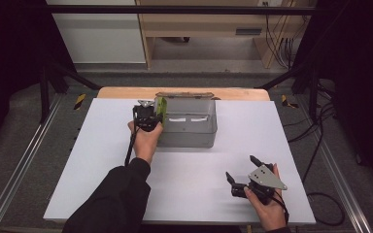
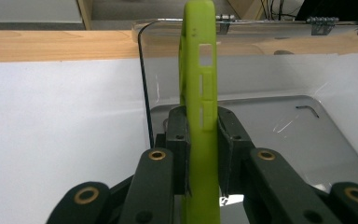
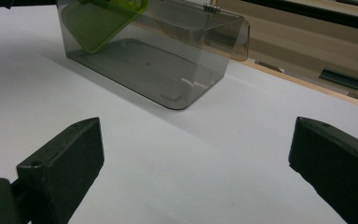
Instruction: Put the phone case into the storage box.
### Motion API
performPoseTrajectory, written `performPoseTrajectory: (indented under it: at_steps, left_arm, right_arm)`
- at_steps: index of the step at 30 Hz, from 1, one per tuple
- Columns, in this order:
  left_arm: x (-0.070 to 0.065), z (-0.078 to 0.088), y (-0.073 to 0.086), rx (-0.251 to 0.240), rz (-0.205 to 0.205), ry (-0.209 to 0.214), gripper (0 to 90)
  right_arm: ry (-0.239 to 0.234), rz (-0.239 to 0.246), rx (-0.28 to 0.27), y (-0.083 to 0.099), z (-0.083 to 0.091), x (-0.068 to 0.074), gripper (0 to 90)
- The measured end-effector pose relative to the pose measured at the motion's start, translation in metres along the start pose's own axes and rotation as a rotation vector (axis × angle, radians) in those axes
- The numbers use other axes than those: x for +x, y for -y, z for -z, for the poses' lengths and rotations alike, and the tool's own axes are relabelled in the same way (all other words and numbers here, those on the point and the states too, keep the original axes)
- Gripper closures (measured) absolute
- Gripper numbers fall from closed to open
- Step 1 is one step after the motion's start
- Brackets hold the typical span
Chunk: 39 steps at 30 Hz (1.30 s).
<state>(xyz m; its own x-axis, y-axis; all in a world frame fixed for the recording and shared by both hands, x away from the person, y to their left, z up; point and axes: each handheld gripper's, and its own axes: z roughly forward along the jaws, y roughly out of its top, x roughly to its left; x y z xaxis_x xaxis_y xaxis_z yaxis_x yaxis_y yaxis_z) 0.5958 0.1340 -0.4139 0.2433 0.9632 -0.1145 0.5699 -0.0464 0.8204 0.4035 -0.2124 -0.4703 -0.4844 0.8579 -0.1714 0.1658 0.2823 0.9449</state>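
Observation:
A lime-green phone case (image 2: 200, 98) stands on edge between the jaws of my left gripper (image 2: 200, 140), which is shut on it. In the high view the left gripper (image 1: 148, 116) holds the green case (image 1: 161, 108) at the left end of a clear smoky plastic box (image 1: 189, 138) with its lid hinged open at the back. The case (image 3: 100, 21) dips tilted into the box's (image 3: 168, 70) left end in the right gripper view. My right gripper (image 1: 243, 170) rests open near the table's front right, nothing between its fingers (image 3: 65, 158).
The box sits at the back middle of a white table top (image 1: 102, 160) with a wooden strip (image 1: 126, 92) along the far edge. A small dark angled piece (image 2: 310, 110) lies on the box floor. Black frame rails and cables flank the table.

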Motion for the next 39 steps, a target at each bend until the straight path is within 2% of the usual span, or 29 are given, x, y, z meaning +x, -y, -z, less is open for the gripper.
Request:
performPoseTrajectory:
  at_steps: [4, 39]
  left_arm:
    - [0.0004, -0.0004, -0.0002, 0.001, 0.011, 0.003, 77.3]
    - [-0.0023, -0.0007, -0.0005, 0.010, -0.006, -0.018, 76.9]
  right_arm:
    - [0.000, 0.000, 0.000, 0.0002, 0.0002, -0.0004, 3.4]
    - [-0.013, -0.009, 0.011, 0.0002, -0.0001, 0.0009, 3.3]
